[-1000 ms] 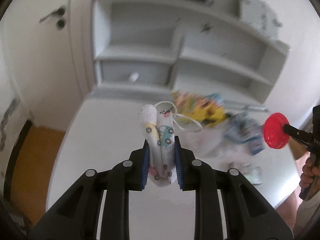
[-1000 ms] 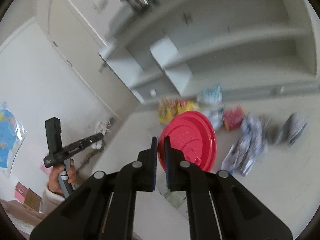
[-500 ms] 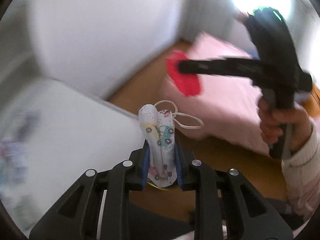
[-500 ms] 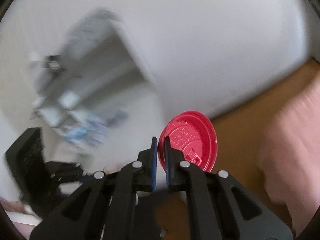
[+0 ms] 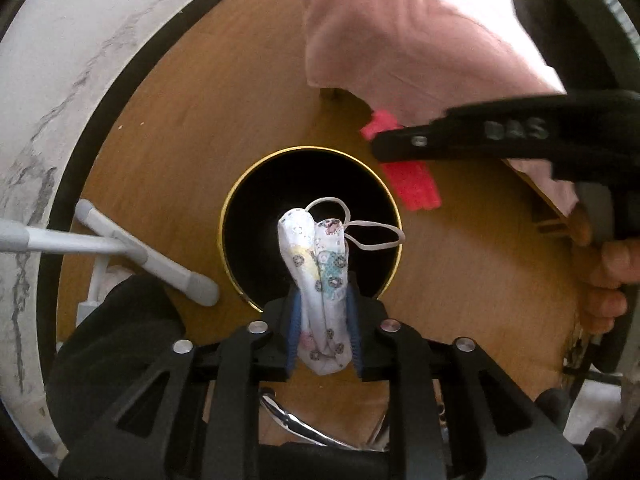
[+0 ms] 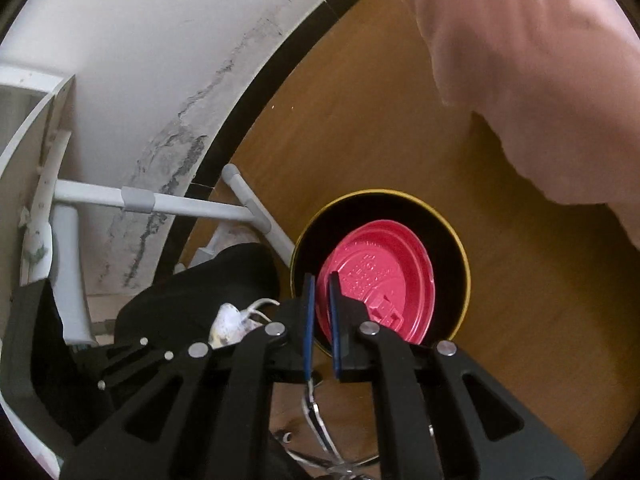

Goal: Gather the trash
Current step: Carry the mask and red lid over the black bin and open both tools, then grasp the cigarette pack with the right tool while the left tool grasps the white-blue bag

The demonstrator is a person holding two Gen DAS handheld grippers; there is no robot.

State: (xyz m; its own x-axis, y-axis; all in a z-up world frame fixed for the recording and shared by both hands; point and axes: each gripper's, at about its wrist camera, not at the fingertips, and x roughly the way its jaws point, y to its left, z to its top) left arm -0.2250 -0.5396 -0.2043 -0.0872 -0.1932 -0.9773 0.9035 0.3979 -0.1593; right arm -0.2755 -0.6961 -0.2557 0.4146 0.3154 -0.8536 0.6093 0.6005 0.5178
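Left wrist view: left gripper (image 5: 323,332) closed tight on folded white cloth face mask w/ small cartoon print (image 5: 320,280), blue pads pressing both sides of its lower part. Mask standing upright betw. the fingers, white elastic ear loop (image 5: 372,232) sticking out to the right at top. Directly beyond the mask, round black trash bin w/ gold rim (image 5: 256,208) on brown wooden floor (image 5: 180,120), opening dark, inside not readable. Mask held over the bin mouth, not touching the rim as far as visible. Grey-white tube frame of furniture (image 5: 152,256) just beside bin on the left. Pink fabric (image 5: 420,32) at upper right. Black body of right gripper crossing from the right, w/ hand (image 5: 608,280) on its handle.

Right wrist view: right gripper (image 6: 320,320) nearly closed, narrow gap only, pinching edge of red round plastic cup lid w/ embossed text (image 6: 380,276). Lid tilted, seen over the same bin (image 6: 460,248), most of it inside the rim outline; cannot tell if above or already below rim level. Mask (image 6: 228,324) and left gripper visible low left, near the bin edge. White wall w/ grey cracks (image 6: 172,140) behind.
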